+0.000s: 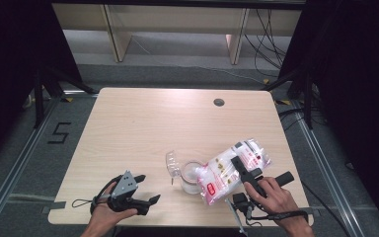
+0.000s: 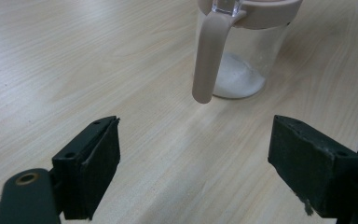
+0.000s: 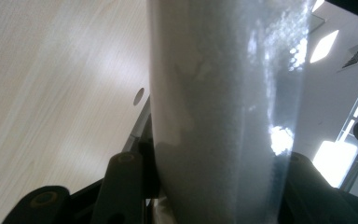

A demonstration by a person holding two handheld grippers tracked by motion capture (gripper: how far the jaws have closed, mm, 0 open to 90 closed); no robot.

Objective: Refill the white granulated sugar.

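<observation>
Wooden table (image 1: pixel 143 123) mostly bare, left gripper (image 1: pixel 145 190) agape near front edge, right gripper (image 1: pixel 241 167) clamping bag (image 1: pixel 227 170) over jar (image 1: pixel 192 177).

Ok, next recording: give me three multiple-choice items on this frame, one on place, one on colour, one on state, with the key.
1. Where is the bag of white grains?
A. tilted over the jar
B. flat at the table's far edge
C. on the floor

2. What colour is the jar's handle?
A. blue
B. beige pink
C. black

3. How is the left gripper?
A. shut on the jar
B. shut on the bag
C. open, holding nothing

Key: A, the right gripper holds it slanted there; B, seen up close; C, only bare table lies between its jaws.
</observation>
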